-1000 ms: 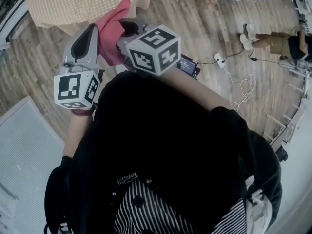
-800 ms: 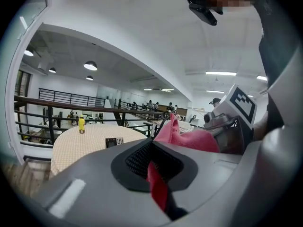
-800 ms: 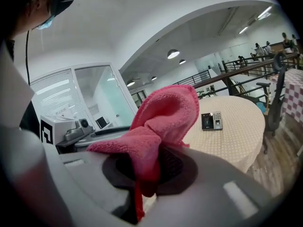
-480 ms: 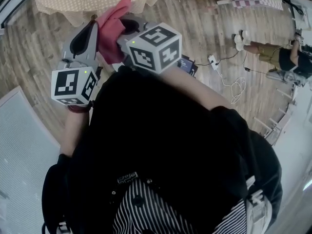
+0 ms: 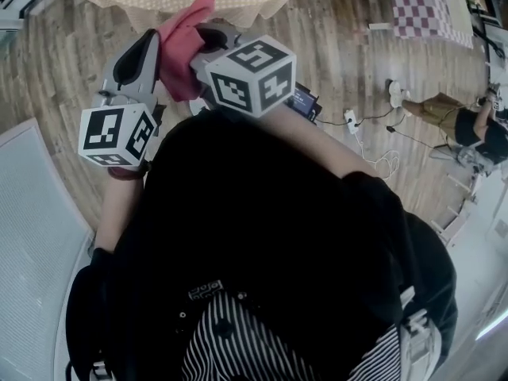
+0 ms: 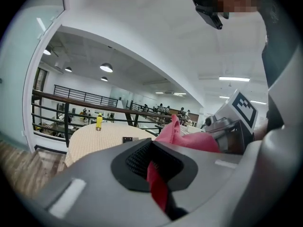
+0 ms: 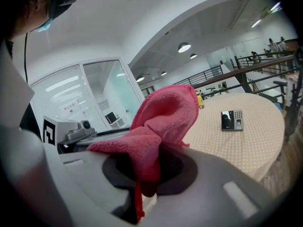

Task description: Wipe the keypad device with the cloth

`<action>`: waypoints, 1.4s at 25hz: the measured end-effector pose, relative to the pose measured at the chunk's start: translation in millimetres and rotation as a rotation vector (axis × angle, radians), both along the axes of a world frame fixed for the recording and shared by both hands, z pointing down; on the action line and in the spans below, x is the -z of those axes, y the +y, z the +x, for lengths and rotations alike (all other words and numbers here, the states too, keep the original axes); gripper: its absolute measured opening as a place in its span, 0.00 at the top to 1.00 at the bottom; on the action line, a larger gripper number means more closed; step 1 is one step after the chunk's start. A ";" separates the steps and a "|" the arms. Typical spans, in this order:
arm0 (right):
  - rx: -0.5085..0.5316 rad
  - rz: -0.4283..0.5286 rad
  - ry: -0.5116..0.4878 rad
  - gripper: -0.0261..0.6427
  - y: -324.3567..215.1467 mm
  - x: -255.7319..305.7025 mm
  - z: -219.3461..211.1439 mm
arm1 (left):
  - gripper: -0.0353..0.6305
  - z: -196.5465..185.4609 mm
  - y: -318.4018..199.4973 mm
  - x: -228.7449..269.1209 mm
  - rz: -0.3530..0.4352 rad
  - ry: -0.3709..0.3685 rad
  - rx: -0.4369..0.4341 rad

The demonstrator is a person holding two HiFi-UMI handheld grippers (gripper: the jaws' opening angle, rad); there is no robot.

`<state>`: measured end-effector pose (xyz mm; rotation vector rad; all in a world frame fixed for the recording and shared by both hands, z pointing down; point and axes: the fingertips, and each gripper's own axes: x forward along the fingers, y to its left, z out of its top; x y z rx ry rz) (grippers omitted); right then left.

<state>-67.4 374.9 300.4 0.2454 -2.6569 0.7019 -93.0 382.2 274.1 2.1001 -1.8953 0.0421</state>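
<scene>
**Tech A:** Report the state of the left gripper (image 6: 158,193).

**Tech B:** Its jaws are closed on a narrow fold of the pink terry cloth (image 6: 189,138). The fold runs down between the black pads.

**Tech A:** And the right gripper (image 7: 142,188)?

**Tech B:** Its jaws are also closed, clamped on the same cloth. Most of the fabric bunches above the jaws, and a thin strip hangs below them. In the head view both grippers are held side by side in front of the person's black top (image 5: 278,228), with the cloth spanning between their tips.

**Tech A:** Location of the small dark rectangular keypad device (image 7: 232,120)?

**Tech B:** It lies flat on the round table with the beige dotted cover (image 7: 251,150). It is well apart from both grippers and does not touch the cloth. A small yellow bottle (image 6: 99,122) stands upright on the same table, apart from the device.

**Tech A:** Surface under the table?

**Tech B:** Wooden plank floor (image 5: 341,46).
</scene>
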 end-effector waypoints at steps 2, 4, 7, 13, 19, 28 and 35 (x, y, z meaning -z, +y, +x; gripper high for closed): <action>0.012 0.009 -0.033 0.86 -1.7 8.4 -12.7 | 0.95 -12.4 -0.5 8.5 0.016 -0.010 0.027; 0.021 0.019 -0.056 0.86 -5.9 15.5 -23.2 | 0.95 -22.5 -4.1 15.8 0.030 -0.021 0.045; 0.032 0.019 -0.074 0.86 -21.1 19.6 -32.7 | 0.95 -31.2 -18.4 20.4 0.030 -0.046 0.044; 0.059 -0.014 -0.080 0.86 -72.9 20.4 -42.0 | 0.95 -39.3 -68.8 21.0 0.021 -0.001 0.069; 0.065 -0.027 -0.085 0.86 -124.9 20.8 -60.1 | 0.95 -57.7 -120.7 21.3 0.017 0.009 0.072; 0.076 -0.048 -0.105 0.86 -224.9 32.0 -53.7 | 0.95 -50.5 -220.9 33.2 -0.005 -0.014 0.090; 0.109 -0.088 -0.121 0.86 -288.9 24.7 -54.9 | 0.95 -50.2 -285.8 26.8 -0.053 -0.049 0.107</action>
